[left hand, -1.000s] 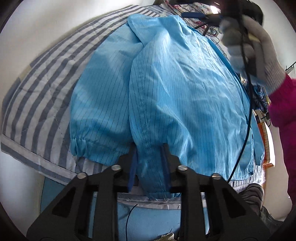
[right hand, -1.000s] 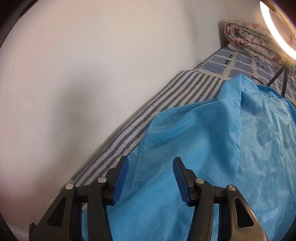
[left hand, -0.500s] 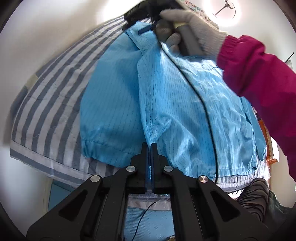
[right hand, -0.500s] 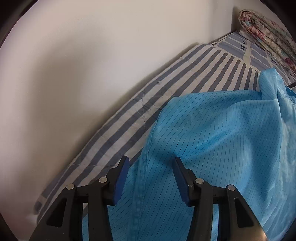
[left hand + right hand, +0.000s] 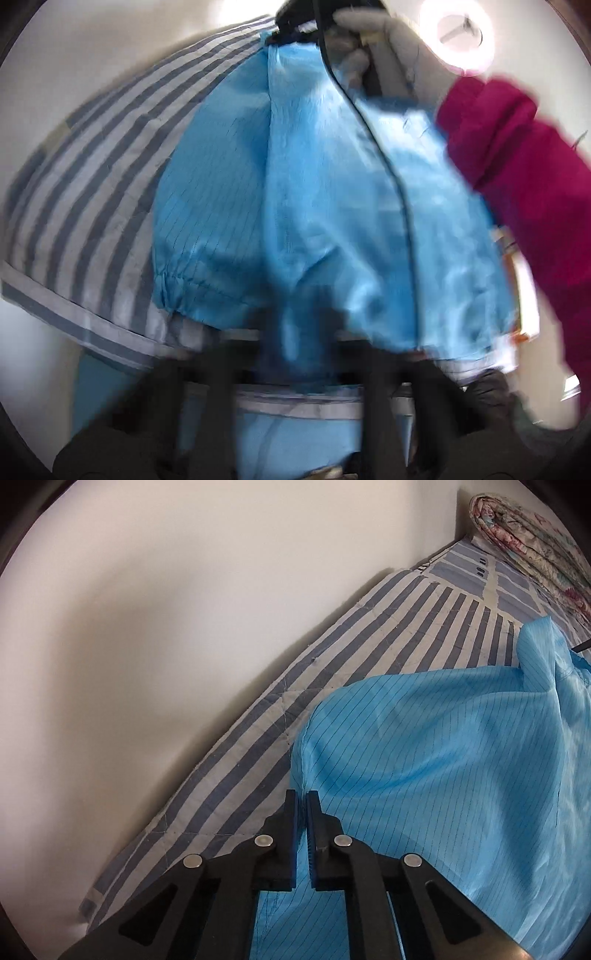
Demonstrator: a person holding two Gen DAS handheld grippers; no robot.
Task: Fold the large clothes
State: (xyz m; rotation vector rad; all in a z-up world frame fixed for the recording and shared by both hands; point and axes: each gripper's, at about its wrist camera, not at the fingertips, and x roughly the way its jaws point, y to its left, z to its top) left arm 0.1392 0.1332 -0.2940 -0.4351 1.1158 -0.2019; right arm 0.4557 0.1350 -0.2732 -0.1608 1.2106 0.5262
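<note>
A light blue pinstriped garment (image 5: 314, 203) lies spread on a grey-and-white striped bed sheet (image 5: 92, 184). My left gripper (image 5: 301, 321) is blurred at the bottom of the left wrist view and is shut on the garment's near hem, where cloth bunches up between its fingers. My right gripper (image 5: 295, 26) is at the garment's far end, carried by a gloved hand (image 5: 388, 48). In the right wrist view my right gripper (image 5: 303, 801) is shut on a folded side edge of the garment (image 5: 443, 757), next to the sheet (image 5: 240, 794).
A white wall (image 5: 147, 627) runs close along the bed's side. A folded floral quilt (image 5: 524, 542) sits at the far end. A magenta sleeve (image 5: 517, 166) and a black cable (image 5: 388, 177) cross over the garment. A ring light (image 5: 463, 35) glows beyond.
The right gripper came down to the garment's edge and its jaws closed on the fold. The left gripper closed on the hem earlier and stays shut; its view is now blurred.
</note>
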